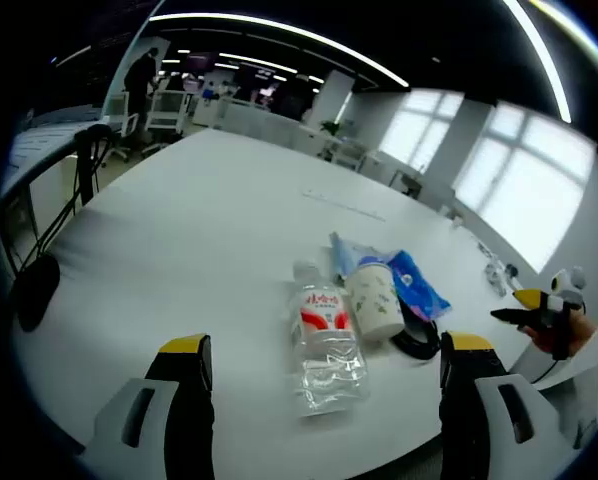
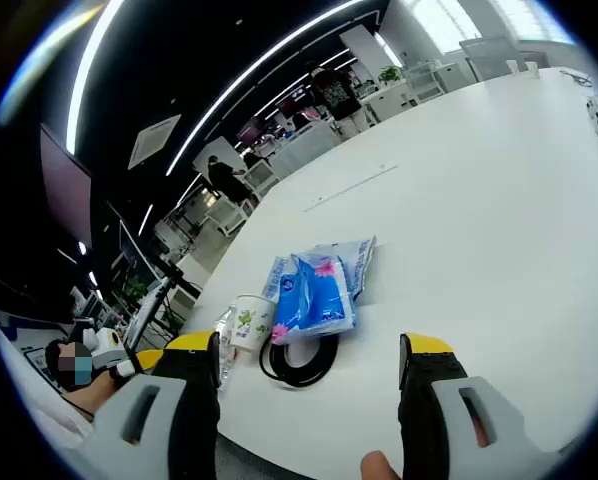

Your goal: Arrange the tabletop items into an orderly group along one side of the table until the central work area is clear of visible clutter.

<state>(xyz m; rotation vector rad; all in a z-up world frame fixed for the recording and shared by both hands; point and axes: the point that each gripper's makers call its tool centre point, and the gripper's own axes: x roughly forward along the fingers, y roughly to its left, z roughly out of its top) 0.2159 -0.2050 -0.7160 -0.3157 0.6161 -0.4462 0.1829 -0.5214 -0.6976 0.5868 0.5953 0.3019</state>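
4 items are seen gathered in a tight cluster near one edge of the white table (image 1: 209, 210): a clear water bottle (image 1: 324, 345) lying on its side, a paper cup (image 1: 375, 300) also on its side just beside it, a blue tissue pack (image 1: 414, 283) touching the cup, and a coiled black cable (image 1: 417, 342) partly tucked under the cup and pack. In the right gripper view the same group is seen from the opposite side, with the tissue pack (image 2: 314, 290) resting over the cable (image 2: 301, 362) and the cup (image 2: 249, 322) beside the bottle (image 2: 222, 345).

The grouping is judged to be deliberate: the items are kept close to the near edge so that the wide middle of the table is left bare. A thin pale strip (image 1: 344, 205) is still seen out on the open surface, and a few small objects (image 1: 497, 270) lie far off near the opposite rim; what they are cannot be told.

The bottle appears to hold little or no water, though this is hard to confirm. The cup's inside is not visible, so its contents cannot be judged.

The left gripper (image 1: 324, 365) is held with jaws wide apart and nothing between them, above the bottle. The right gripper (image 2: 309, 355) is likewise spread and empty, framing the cable and pack.
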